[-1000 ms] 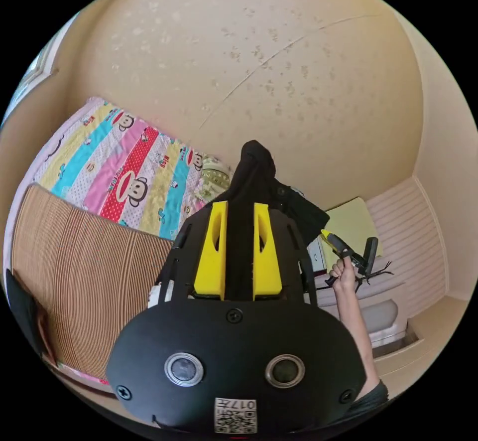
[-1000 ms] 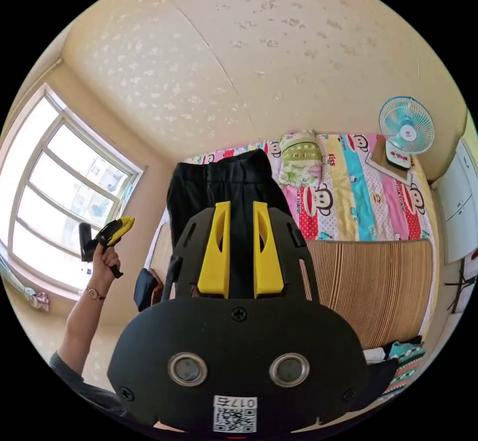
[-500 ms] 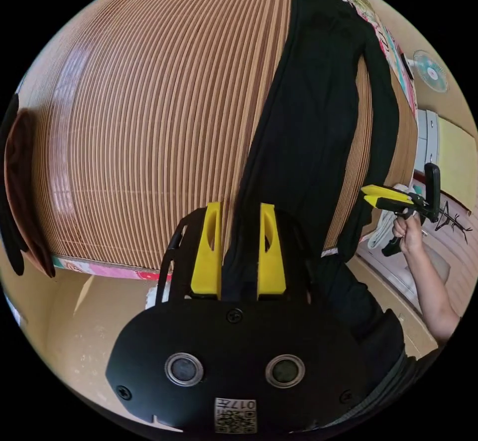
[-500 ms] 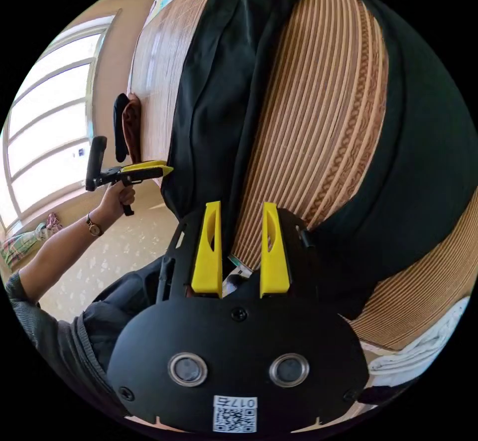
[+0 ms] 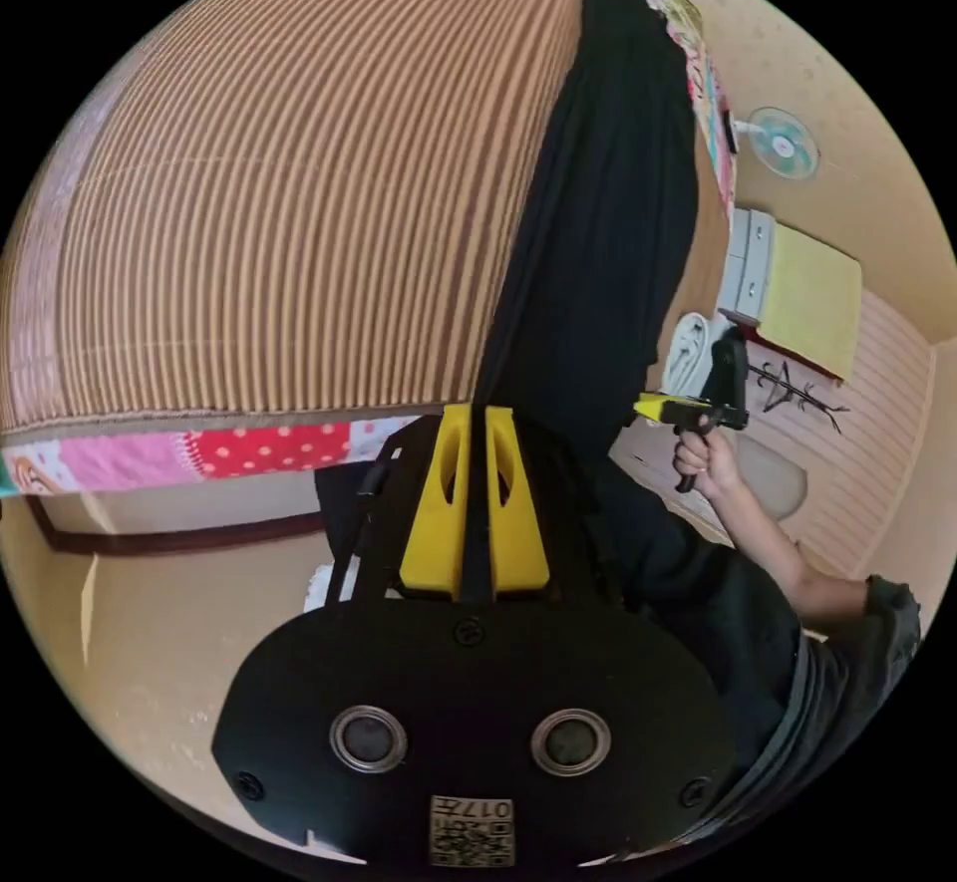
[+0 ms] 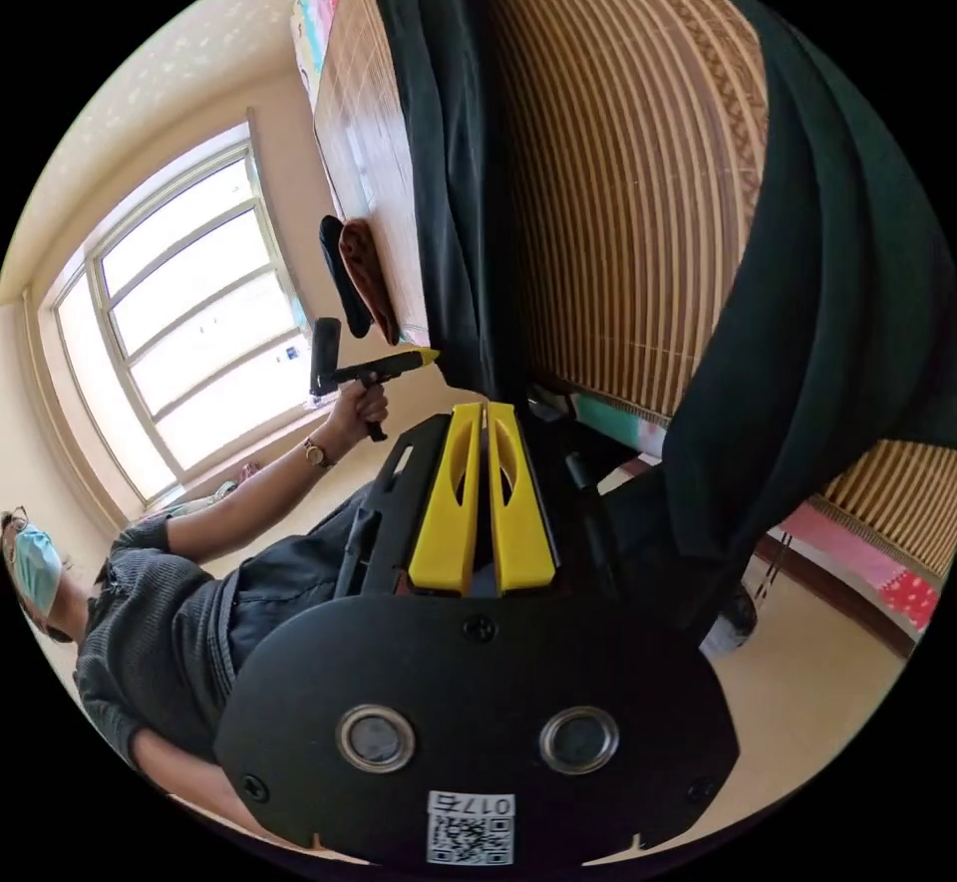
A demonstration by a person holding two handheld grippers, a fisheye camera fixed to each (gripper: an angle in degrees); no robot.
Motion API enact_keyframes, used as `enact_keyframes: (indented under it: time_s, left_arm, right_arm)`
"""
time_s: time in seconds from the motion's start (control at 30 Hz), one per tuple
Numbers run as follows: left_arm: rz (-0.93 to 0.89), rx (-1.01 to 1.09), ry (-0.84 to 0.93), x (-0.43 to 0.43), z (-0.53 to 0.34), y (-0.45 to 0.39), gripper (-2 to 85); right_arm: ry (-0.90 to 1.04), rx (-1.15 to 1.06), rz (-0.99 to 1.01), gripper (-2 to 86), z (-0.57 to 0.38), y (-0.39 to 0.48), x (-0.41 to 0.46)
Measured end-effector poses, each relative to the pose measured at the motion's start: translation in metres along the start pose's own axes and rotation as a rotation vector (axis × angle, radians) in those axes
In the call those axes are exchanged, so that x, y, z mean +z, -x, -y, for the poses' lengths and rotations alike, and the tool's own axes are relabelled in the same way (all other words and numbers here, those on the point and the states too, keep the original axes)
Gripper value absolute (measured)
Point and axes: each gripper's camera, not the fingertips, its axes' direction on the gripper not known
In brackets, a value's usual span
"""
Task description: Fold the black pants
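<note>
The black pants (image 5: 608,224) lie lengthwise on a striped bamboo mat (image 5: 279,204) over a bed, their near end hanging off the edge. In the left gripper view my left gripper (image 5: 476,411) is shut on that near end, with only a thin dark strip between the yellow jaws. My right gripper (image 5: 648,408), held in a hand, touches the pants' right edge. In the right gripper view one dark strip of the pants (image 6: 449,174) runs down to my right gripper (image 6: 485,409), which is shut at its end. A wider part (image 6: 827,324) drapes at the right. The left gripper (image 6: 427,355) meets the strip's edge.
A cartoon-print sheet (image 5: 199,443) shows under the mat's edge above a beige floor (image 5: 150,643). A fan (image 5: 783,142), a white cabinet (image 5: 743,264) and a white cloth (image 5: 686,352) stand beyond the bed. A window (image 6: 189,324) and dark and brown items (image 6: 359,274) are at the mat's far side.
Both grippers came down from holding the pants up and laid them on the mat. The right jaws stood open half a second ago and are now shut; the left jaws closed tighter.
</note>
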Motion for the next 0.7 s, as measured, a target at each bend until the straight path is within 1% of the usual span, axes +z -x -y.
enact_keyframes:
  time_s: [0.03, 0.07, 0.1, 0.13, 0.17, 0.2, 0.23, 0.27, 0.33, 0.4, 0.43, 0.47, 0.5, 0.53, 0.6, 0.67, 0.7]
  left_arm:
    - [0.037, -0.043, 0.014, -0.003, -0.002, 0.013, 3.7]
    - [0.075, -0.112, 0.037, -0.009, -0.007, 0.035, 4.5]
    - [0.081, -0.153, 0.039, -0.019, -0.012, 0.053, 5.3]
    - [0.078, -0.17, 0.026, -0.025, -0.016, 0.06, 5.6]
    - [0.071, -0.201, -0.032, -0.042, -0.024, 0.07, 6.3]
    - [0.058, -0.199, -0.108, -0.06, -0.032, 0.072, 6.5]
    - [0.053, -0.182, -0.141, -0.069, -0.035, 0.069, 6.6]
    - [0.045, -0.122, -0.183, -0.08, -0.036, 0.059, 6.7]
    - [0.026, 0.01, -0.169, -0.082, -0.027, 0.032, 7.0]
    - [0.053, 0.213, -0.08, -0.059, -0.009, -0.022, 7.2]
    - [0.067, 0.256, -0.057, -0.051, -0.005, -0.036, 7.3]
    - [0.081, 0.344, -0.001, -0.029, 0.003, -0.065, 7.3]
    - [0.073, 0.409, 0.069, -0.005, 0.011, -0.092, 7.3]
    - [0.063, 0.429, 0.103, 0.006, 0.015, -0.103, 7.3]
    - [-0.025, 0.477, 0.177, 0.031, 0.022, -0.138, 7.2]
    - [-0.073, 0.483, 0.187, 0.035, 0.024, -0.153, 7.2]
    - [-0.089, 0.488, 0.175, 0.033, 0.022, -0.159, 7.2]
  right_arm:
    - [-0.037, -0.015, -0.028, 2.2, -0.009, -0.002, -0.018]
    - [-0.083, -0.008, -0.097, 2.7, -0.019, -0.004, -0.039]
    - [-0.115, 0.002, -0.135, 3.0, -0.024, -0.005, -0.051]
    - [-0.207, 0.024, -0.203, 3.8, -0.037, -0.008, -0.078]
    - [-0.312, 0.052, -0.254, 4.7, -0.049, -0.013, -0.104]
    - [-0.361, 0.075, -0.281, 5.3, -0.055, -0.017, -0.117]
    - [-0.449, 0.134, -0.332, 6.5, -0.065, -0.026, -0.139]
    - [-0.507, 0.202, -0.374, 8.1, -0.07, -0.036, -0.156]
    - [-0.536, 0.251, -0.416, 10.7, -0.067, -0.05, -0.17]
    - [-0.541, 0.253, -0.444, 11.5, -0.057, -0.06, -0.174]
    - [-0.522, 0.243, -0.426, 10.9, -0.047, -0.067, -0.172]
    - [-0.483, 0.24, -0.395, 9.4, -0.039, -0.073, -0.168]
    - [-0.479, 0.262, -0.414, 8.4, -0.038, -0.075, -0.167]
    - [-0.483, 0.277, -0.453, 6.6, -0.042, -0.073, -0.169]
    - [-0.492, 0.22, -0.341, 4.9, -0.057, -0.069, -0.178]
    - [-0.591, -0.045, -0.007, 3.9, -0.102, -0.056, -0.191]
    - [-0.606, -0.112, 0.071, 3.7, -0.115, -0.055, -0.192]
